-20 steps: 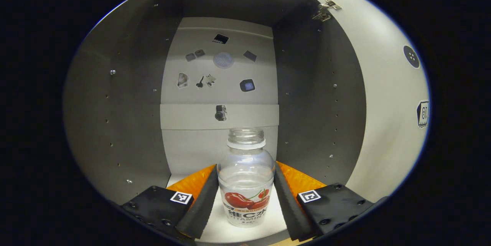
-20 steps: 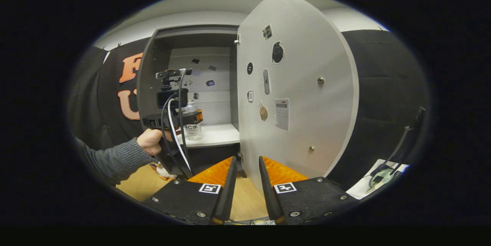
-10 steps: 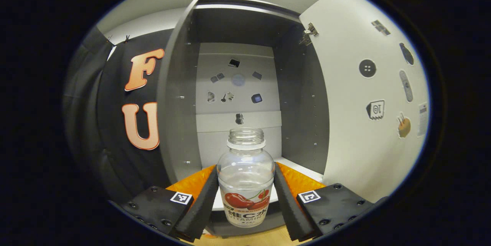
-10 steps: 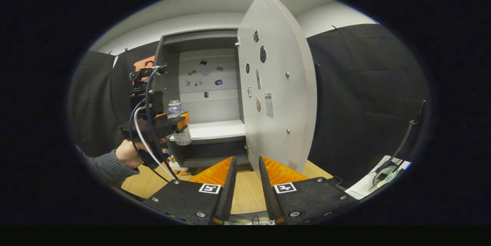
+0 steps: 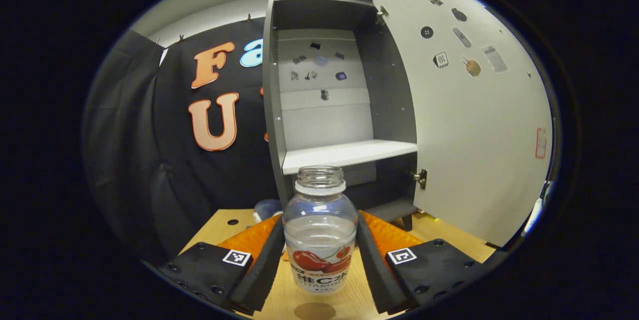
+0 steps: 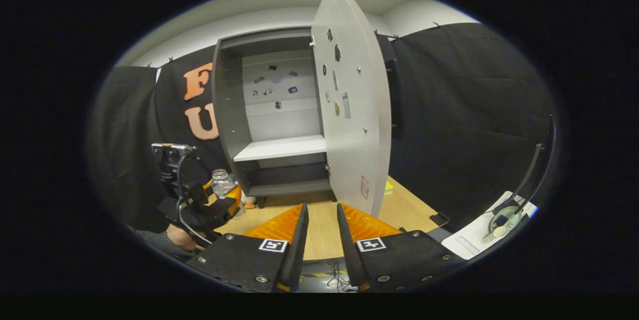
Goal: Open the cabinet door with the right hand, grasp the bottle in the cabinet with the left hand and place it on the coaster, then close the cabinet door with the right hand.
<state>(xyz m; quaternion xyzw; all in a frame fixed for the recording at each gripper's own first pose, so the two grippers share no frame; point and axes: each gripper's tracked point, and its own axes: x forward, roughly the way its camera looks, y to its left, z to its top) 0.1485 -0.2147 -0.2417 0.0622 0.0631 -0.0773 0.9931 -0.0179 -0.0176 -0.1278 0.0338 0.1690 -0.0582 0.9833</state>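
A: Left gripper view, from left to right: what is there?

B: Black cloth wall at the left, then the open cabinet [image 5: 344, 110] with its white shelf [image 5: 349, 153] bare, then the cabinet door [image 5: 479, 110] swung wide at the right. In the foreground the left hand-held gripper [image 5: 319, 255] has both padded fingers pressed against the sides of a clear, uncapped bottle [image 5: 320, 230]. The bottle is upright, out of the cabinet, and appears to be held above the wooden table [image 5: 219, 225].

A: Where is the coaster?

B: A small brown round patch [image 5: 314, 311] lies on the table just below the bottle's base. It is probably the coaster, though only part of it shows.

A: And the right gripper view?

B: At the far left a hand [image 6: 180, 237] carries the left hand-held gripper with the bottle. The cabinet stands in the middle, the door edge-on beside it. The right hand-held gripper [image 6: 319, 245] is at the bottom, its fingers a narrow gap apart and holding nothing, well short of the door.

A: How should the placing go?

B: My judgement: lower the bottle straight down, keep it upright since it has no cap, centre it over the patch, and release only once the base rests flat.
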